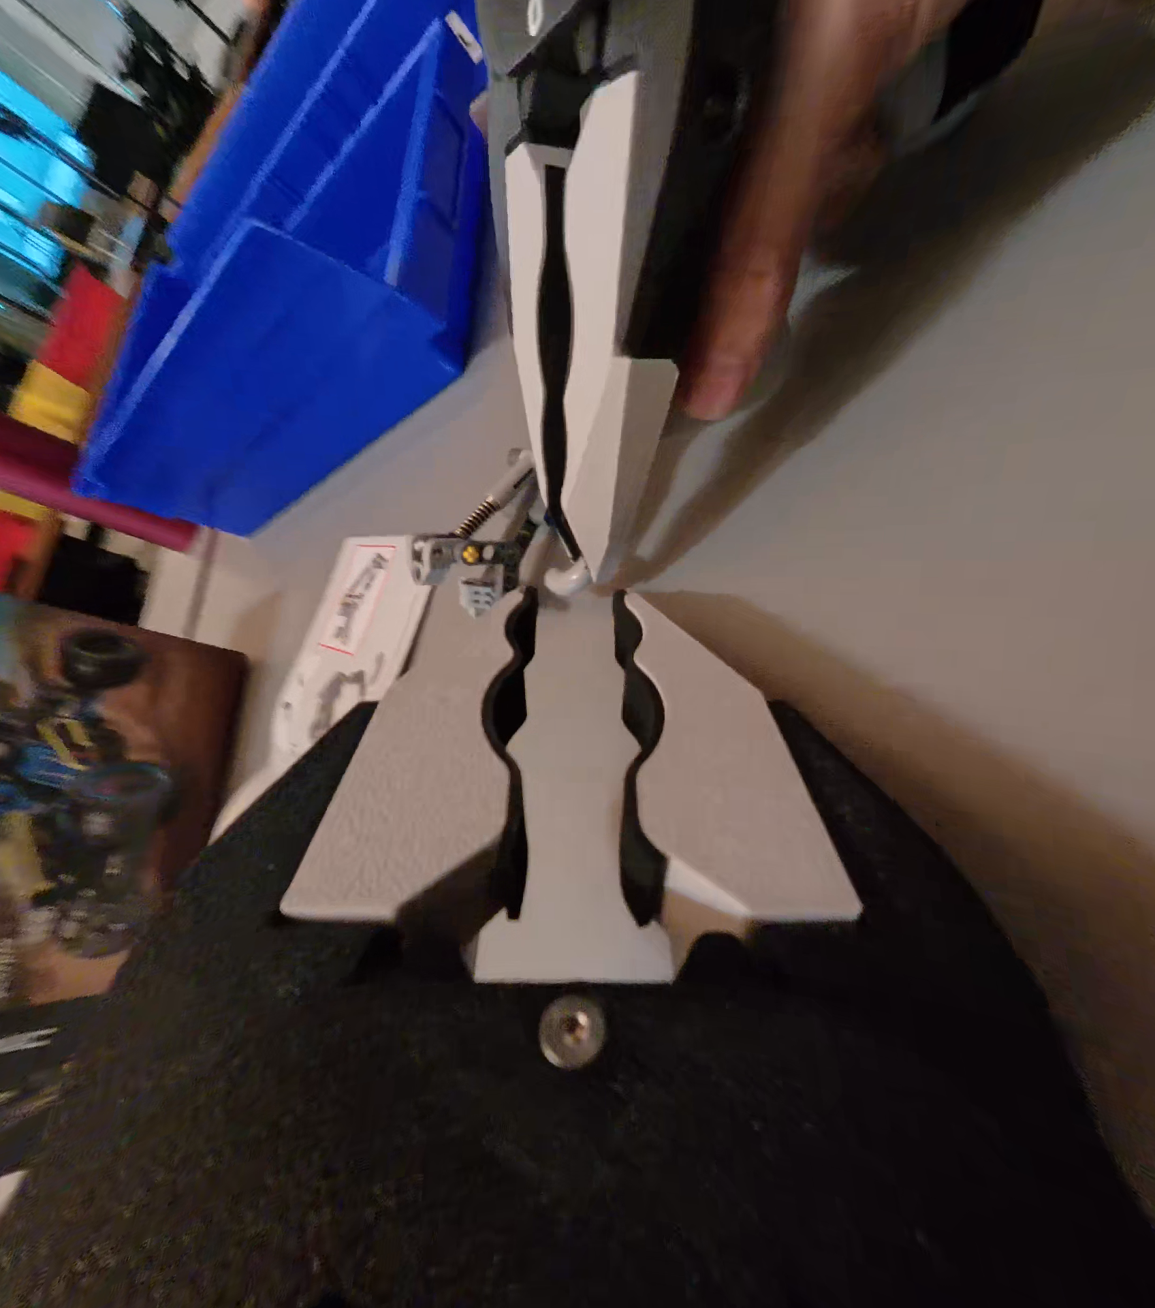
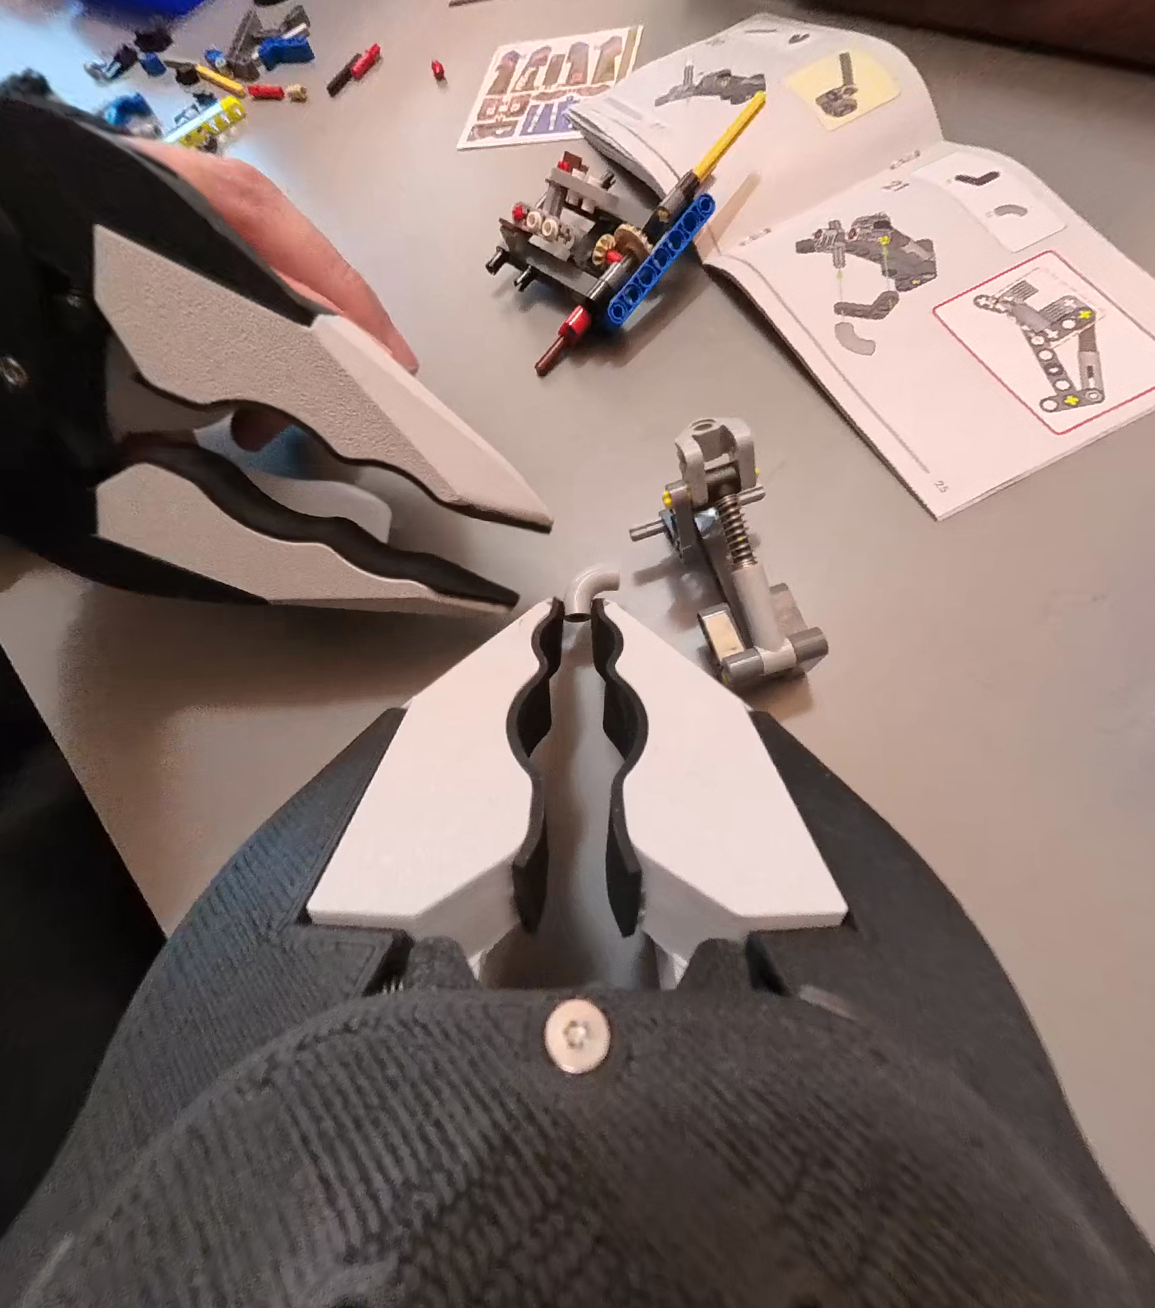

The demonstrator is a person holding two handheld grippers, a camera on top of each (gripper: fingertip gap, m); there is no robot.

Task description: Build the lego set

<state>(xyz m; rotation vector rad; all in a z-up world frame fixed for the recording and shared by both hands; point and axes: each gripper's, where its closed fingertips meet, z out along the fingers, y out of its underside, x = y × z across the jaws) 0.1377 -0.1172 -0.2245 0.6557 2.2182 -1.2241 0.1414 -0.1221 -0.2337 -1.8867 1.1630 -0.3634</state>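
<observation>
Right wrist view looks down on a matte grey tabletop (image 2: 985, 708); the right gripper (image 2: 578, 614), white-fingered with black wavy pads, is pinched onto a small curved light-grey elbow piece (image 2: 592, 582), which sticks out just past its fingertips; the left gripper (image 2: 532, 563) comes in from the left side with a person's hand (image 2: 263, 233) behind it, its fingers parted with nothing between them, its tips close to the elbow piece but not touching it; just to the right of the elbow piece lies a grey shock-absorber subassembly with a metal coil spring (image 2: 730, 559), flat on the table; farther back sits a larger chassis subassembly with a blue holed beam, a yellow axle and a tan gear (image 2: 603, 241), resting against an open white instruction booklet (image 2: 950, 318); a sticker sheet (image 2: 550, 85) lies beyond it, and a scatter of loose small bricks in red, yellow, blue and black (image 2: 228, 78) fills the far left corner; left wrist view, blurred and rolled sideways, shows the same meeting from the other side: the left gripper's own fingers apart, the elbow piece just beyond them in the tips of the right gripper, the spring subassembly beside it, a blue plastic bin (image 1: 292, 304) behind, and the set's printed box (image 1: 65, 778) at the left edge.
</observation>
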